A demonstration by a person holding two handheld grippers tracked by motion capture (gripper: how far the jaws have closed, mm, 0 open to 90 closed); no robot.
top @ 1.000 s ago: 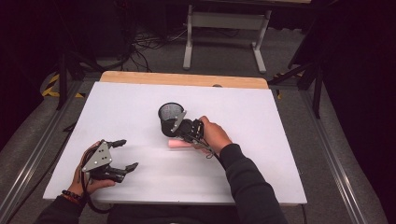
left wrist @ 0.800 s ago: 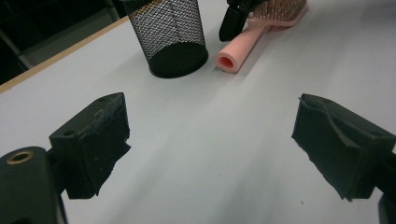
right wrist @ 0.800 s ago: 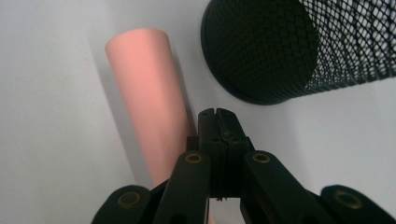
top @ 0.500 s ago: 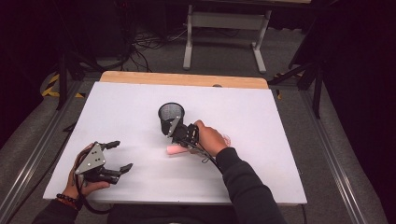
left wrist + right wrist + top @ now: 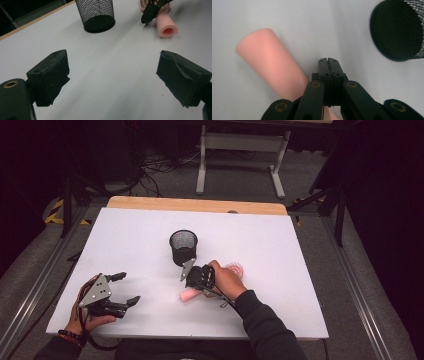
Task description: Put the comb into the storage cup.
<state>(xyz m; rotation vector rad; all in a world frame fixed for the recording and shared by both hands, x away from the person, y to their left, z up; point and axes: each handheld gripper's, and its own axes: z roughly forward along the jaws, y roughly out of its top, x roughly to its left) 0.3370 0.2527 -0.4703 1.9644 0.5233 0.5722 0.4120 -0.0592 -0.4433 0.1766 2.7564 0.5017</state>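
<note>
Pink foam tube (image 5: 186, 295) lies on its side on the white table (image 5: 280, 250), just in front of the black mesh cup (image 5: 183, 247) and a little toward us; in the left gripper view its hollow end (image 5: 168, 30) faces the camera. We note the change over the last second: the right hand has slid toward the near edge and slightly down, away from the cup, and the tube has shifted with it, now lying farther from the cup than it did. The right tongs (image 5: 328, 61) are pressed fully together with nothing between them; the tube (image 5: 270, 63) lies alongside them at the left of the right gripper view, whether touching we cannot tell. We judge this as nudging or repositioning, not a grasp: the tongs would have to part before the tube could be lifted toward the cup. The left tongs (image 5: 127, 287) stand wide and empty near the table's near left corner, having drifted a little toward that edge, and take no part. A faint pinkish patch (image 5: 234, 268) sits on the table just past the right hand; we cannot tell what it is. Surface is plain white board over a wooden top, whose edge (image 5: 197, 204) shows at the far side. Beyond: grey carpet, a tangle of cables (image 5: 165, 167), a pale metal stand (image 5: 240, 150), dark surroundings.
</note>
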